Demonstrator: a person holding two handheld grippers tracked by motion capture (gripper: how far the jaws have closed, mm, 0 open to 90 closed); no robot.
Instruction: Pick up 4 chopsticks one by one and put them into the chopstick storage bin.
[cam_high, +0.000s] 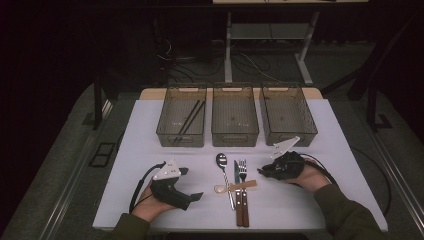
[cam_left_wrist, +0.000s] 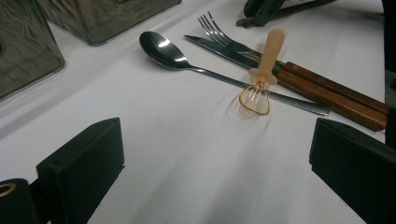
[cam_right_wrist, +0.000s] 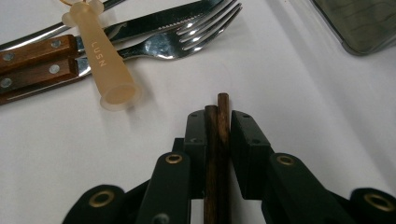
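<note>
Two handheld grippers are seen on either side of the cutlery row. The left gripper (cam_high: 192, 196), to the left of the cutlery, is built of matte black plastic and is topped by a pale grey three-cornered plate; a black cable is looped from its rear. The right gripper (cam_high: 261, 171), to the right of the cutlery, is made alike, with the same grey plate and a black cable curved behind it. Brass-coloured rivets are set into the black linkage arms, and small screw holes are sunk in the blocky jaw pads. Dark olive-green sleeves are worn on both forearms.
</note>
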